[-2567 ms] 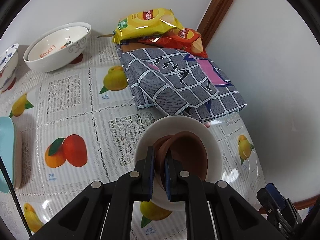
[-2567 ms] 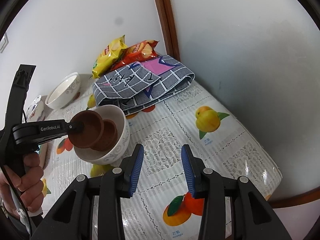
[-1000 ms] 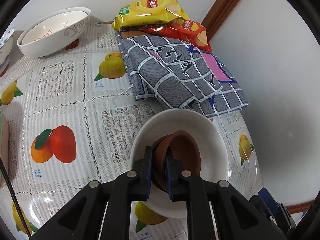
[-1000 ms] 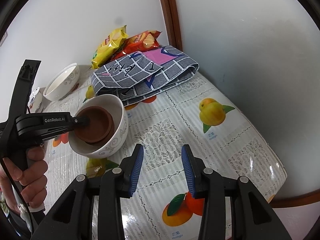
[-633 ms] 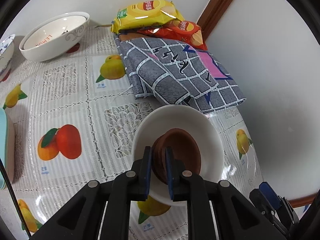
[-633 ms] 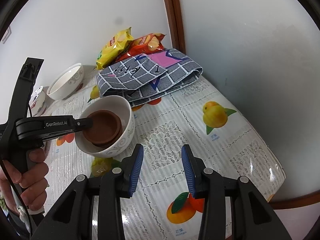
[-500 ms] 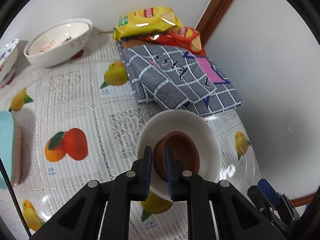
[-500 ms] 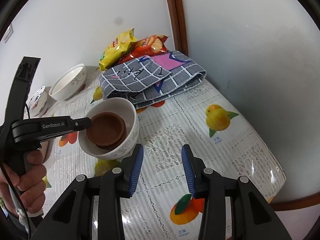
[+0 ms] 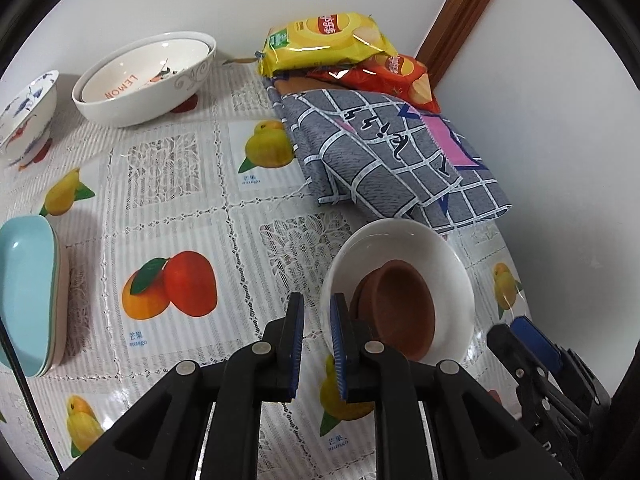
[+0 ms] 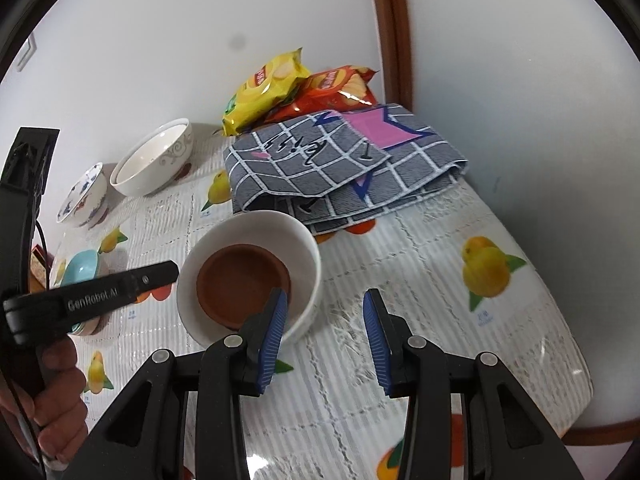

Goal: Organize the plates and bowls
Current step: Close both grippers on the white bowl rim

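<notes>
A brown clay bowl [image 9: 400, 308] [image 10: 244, 284] lies nested inside a white bowl [image 9: 404, 236] [image 10: 276, 222] on the fruit-print tablecloth. My left gripper [image 9: 316, 344] is open and empty, just left of the white bowl's rim; in the right wrist view its tip [image 10: 160, 274] stands beside that bowl. My right gripper [image 10: 324, 332] is open and empty, just in front and to the right of the white bowl. A large white bowl stack [image 9: 144, 80] [image 10: 154, 164], a blue-patterned bowl [image 9: 24, 116] [image 10: 82, 196] and stacked turquoise plates [image 9: 30, 288] [image 10: 80, 270] are at the left.
A folded grey checked cloth [image 9: 392, 156] [image 10: 344, 164] lies behind the white bowl. Yellow [image 9: 324, 44] and red [image 9: 392, 76] snack bags sit in the corner by the wooden trim. White walls close in on the back and right. The table edge curves at the right [image 10: 576, 344].
My left gripper has let go of the brown bowl, opened, and drawn back to the left of the white bowl. The brown bowl now rests inside the white bowl. The right gripper moved closer.
</notes>
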Demonstrator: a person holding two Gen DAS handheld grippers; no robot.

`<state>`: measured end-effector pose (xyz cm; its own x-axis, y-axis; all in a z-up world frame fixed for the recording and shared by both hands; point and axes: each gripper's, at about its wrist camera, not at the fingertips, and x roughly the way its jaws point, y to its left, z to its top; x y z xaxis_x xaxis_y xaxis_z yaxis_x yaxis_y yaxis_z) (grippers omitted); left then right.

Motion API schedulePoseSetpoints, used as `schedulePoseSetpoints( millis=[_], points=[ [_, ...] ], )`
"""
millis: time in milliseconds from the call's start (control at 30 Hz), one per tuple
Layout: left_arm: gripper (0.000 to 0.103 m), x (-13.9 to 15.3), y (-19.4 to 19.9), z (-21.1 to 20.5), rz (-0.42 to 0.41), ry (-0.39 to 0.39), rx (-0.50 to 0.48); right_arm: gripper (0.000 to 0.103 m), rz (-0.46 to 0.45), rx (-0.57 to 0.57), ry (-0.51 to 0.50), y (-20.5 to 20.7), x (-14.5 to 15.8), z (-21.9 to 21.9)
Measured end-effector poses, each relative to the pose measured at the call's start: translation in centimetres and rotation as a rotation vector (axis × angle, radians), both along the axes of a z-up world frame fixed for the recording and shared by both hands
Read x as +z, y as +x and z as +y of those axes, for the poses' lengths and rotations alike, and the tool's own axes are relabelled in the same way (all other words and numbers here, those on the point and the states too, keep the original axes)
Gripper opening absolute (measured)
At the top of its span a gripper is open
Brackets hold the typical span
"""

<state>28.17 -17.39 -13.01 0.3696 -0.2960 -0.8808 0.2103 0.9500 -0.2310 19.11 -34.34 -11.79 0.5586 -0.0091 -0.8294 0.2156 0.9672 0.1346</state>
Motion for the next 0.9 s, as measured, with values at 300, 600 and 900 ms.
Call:
schedulePoseSetpoints(
  millis=[300, 600, 900],
  points=[
    [0.013, -1.2, 0.8, -1.0, 0.011, 0.021, -0.023, 0.04, 0.048, -0.011, 0.01, 2.8, -2.3, -0.2],
    [0.013, -2.6, 1.4, -1.7, 0.02, 0.038, -0.037, 0.036, 0.071, -0.013, 0.015, 3.8, -3.9, -0.7],
    [0.013, -3.3, 1.6, -2.2, 0.027, 0.044, -0.05, 0.029, 0.085, -0.015, 0.04, 4.3, -4.9, -1.2]
  ],
)
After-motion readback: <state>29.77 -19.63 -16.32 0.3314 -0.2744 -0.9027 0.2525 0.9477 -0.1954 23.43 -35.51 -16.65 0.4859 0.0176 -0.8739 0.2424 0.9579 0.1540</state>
